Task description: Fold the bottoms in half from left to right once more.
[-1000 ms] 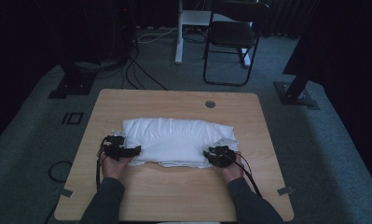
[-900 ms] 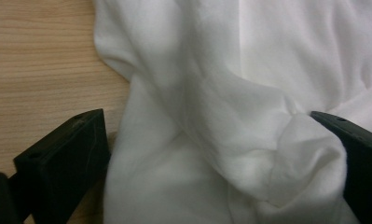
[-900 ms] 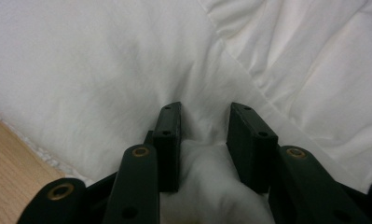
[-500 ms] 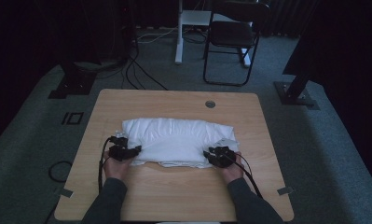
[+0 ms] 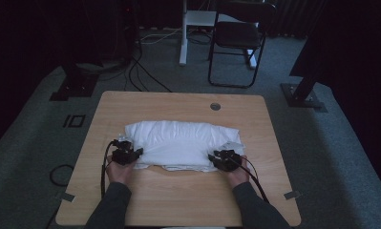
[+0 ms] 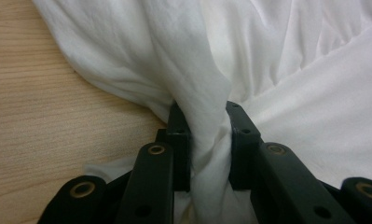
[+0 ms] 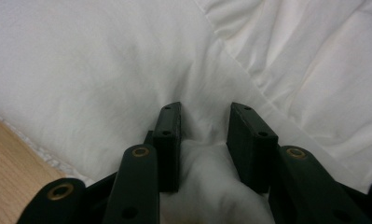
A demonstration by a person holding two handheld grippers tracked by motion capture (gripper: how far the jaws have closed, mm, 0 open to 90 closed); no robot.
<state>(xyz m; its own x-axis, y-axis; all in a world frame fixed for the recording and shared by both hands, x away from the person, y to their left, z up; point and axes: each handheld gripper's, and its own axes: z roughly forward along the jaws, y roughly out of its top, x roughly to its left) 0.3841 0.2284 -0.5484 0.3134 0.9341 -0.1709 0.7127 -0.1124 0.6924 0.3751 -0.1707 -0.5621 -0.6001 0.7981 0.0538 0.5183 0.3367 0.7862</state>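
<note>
Here each hand-held gripper, left and right, pinches the plain white cloth on the table.

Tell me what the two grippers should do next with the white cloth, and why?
Probably lift both together. The left hand-held gripper pinches a bunched fold of the white cloth, and the right hand-held gripper has cloth between its jaws too, at the near corners on the table.

Wood bench with grommet hole near far edge. Black folding chair and white post behind. Cables on grey carpet.
</note>
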